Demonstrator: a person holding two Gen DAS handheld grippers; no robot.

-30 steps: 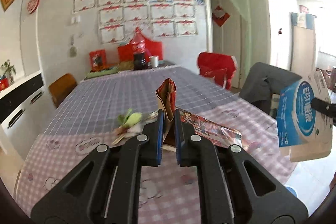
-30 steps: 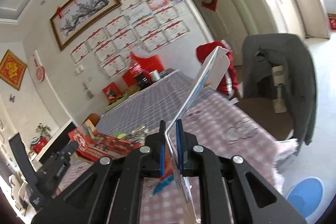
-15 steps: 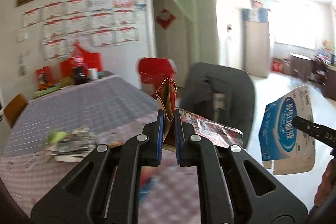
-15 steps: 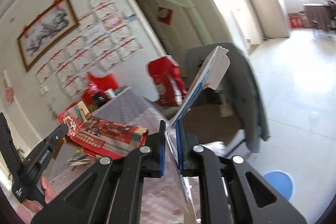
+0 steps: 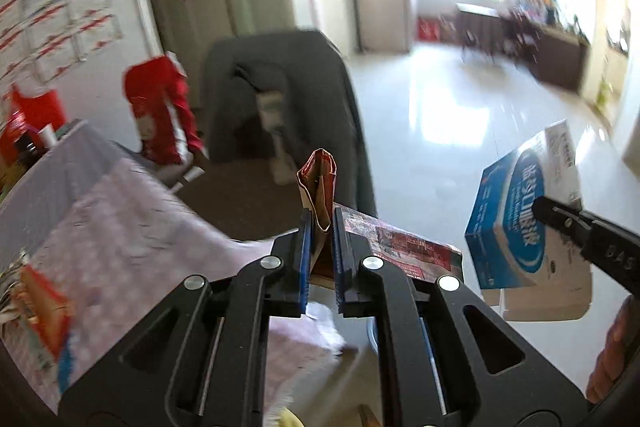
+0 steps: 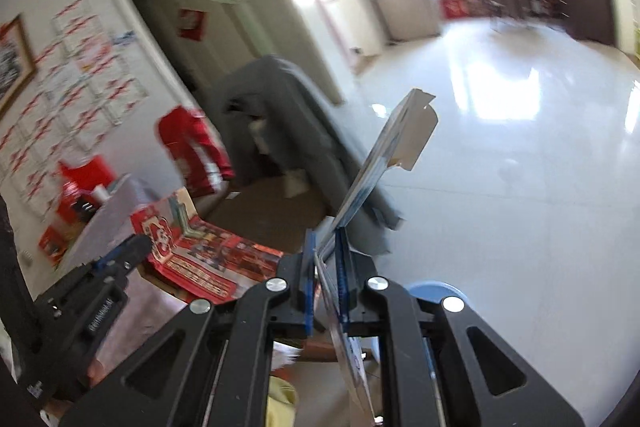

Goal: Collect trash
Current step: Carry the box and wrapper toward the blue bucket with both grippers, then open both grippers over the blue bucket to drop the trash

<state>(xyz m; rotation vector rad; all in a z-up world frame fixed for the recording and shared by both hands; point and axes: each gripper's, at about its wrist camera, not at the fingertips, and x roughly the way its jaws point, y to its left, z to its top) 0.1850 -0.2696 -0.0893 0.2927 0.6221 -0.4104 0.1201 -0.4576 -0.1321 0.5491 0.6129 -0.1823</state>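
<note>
While left jaws clamp a red carton [image 5: 404, 245], right jaws clamp a blue box [image 5: 516, 227] (both flattened).

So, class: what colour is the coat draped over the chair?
Dark grey coat, clearest in the left wrist view.

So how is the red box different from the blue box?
The red box is printed red and pinched in the left gripper; the blue box is blue and white, pinched in the right gripper. The red box looks creased, the blue box mostly smooth. Both are flattened cardboard, held in the air.
</note>
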